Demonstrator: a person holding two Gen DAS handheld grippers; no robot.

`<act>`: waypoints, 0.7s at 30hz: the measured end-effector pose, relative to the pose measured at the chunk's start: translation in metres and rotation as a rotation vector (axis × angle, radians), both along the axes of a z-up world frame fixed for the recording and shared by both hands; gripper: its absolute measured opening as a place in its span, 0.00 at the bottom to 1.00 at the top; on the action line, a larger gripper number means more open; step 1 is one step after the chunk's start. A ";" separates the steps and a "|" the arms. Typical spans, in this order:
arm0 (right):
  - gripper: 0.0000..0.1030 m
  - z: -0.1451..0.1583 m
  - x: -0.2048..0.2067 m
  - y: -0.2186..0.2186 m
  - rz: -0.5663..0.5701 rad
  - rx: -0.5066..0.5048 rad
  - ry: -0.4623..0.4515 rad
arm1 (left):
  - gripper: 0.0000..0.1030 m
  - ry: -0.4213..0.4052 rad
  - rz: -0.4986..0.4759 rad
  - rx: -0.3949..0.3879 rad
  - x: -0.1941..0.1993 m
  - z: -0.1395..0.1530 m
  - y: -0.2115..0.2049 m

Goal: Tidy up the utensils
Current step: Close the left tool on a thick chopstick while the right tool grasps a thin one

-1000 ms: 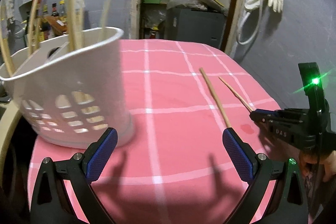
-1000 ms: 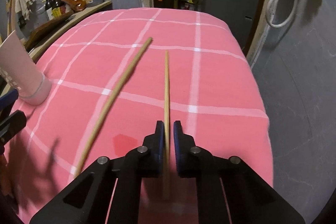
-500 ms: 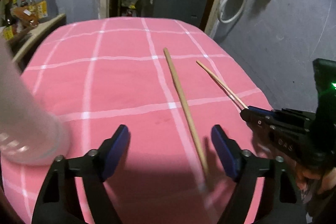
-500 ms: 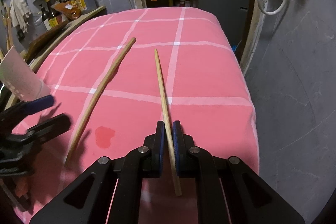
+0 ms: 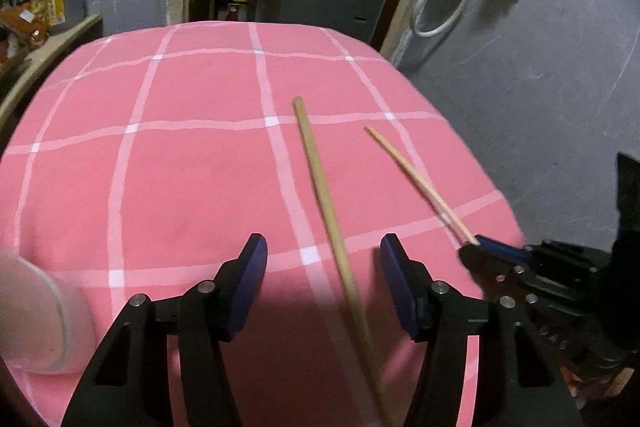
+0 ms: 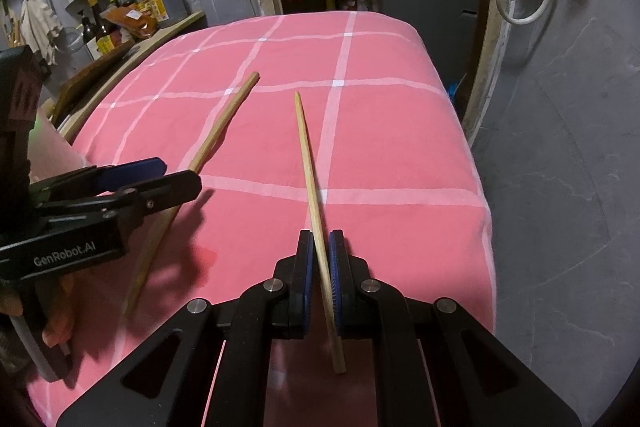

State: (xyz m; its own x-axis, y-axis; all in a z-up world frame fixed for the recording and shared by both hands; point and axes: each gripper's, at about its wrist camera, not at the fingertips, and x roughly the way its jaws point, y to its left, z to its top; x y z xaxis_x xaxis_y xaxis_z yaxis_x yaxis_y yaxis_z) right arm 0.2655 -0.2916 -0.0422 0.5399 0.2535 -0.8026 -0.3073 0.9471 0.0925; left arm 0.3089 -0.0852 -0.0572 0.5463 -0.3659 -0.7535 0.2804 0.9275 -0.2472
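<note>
A: What is cut off or hard to make out?

B: In the left wrist view the basket (image 5: 36, 315) is only a blurred white wall at the lower left edge; what is in it cannot be seen. The near end of the thick stick (image 5: 328, 219) blurs out toward the bottom of that frame. In the right wrist view the left gripper (image 6: 160, 175) covers the stick's middle, so only its far part and near tail show. A hand (image 6: 52, 323) under that gripper is mostly hidden by the black body.

A: How do the tools stand?

B: The left gripper (image 5: 324, 267) is low over the pink cloth (image 5: 180, 167) with its pads spread wide, one on each side of the thick stick, neither touching it. The right gripper (image 6: 320, 255) has its pads pressed together on the thin chopstick (image 6: 306, 147), gripping it near the back end; a short tail sticks out behind the pads.

A: Where do the sticks lie?

B: The thick stick rests on the cloth, pointing away. The chopstick points forward over the cloth; whether its tip touches cannot be told. They are near each other, apart.
</note>
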 end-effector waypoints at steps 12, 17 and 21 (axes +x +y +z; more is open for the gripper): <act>0.09 0.001 0.025 0.012 0.044 0.003 0.042 | 0.31 0.048 0.020 -0.044 0.019 0.007 0.004; 0.11 0.001 0.045 0.015 0.053 0.026 0.078 | 0.23 0.067 0.018 -0.030 0.026 0.006 0.002; 0.14 0.002 0.051 0.019 0.056 0.026 0.095 | 0.17 0.081 -0.003 -0.016 0.028 0.005 -0.004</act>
State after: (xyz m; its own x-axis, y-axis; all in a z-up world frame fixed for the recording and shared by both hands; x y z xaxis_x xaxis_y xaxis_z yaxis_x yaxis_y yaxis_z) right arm 0.3166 -0.2725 -0.0405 0.4458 0.3025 -0.8425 -0.3487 0.9255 0.1479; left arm 0.3367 -0.0894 -0.0523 0.4829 -0.3795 -0.7891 0.2615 0.9226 -0.2836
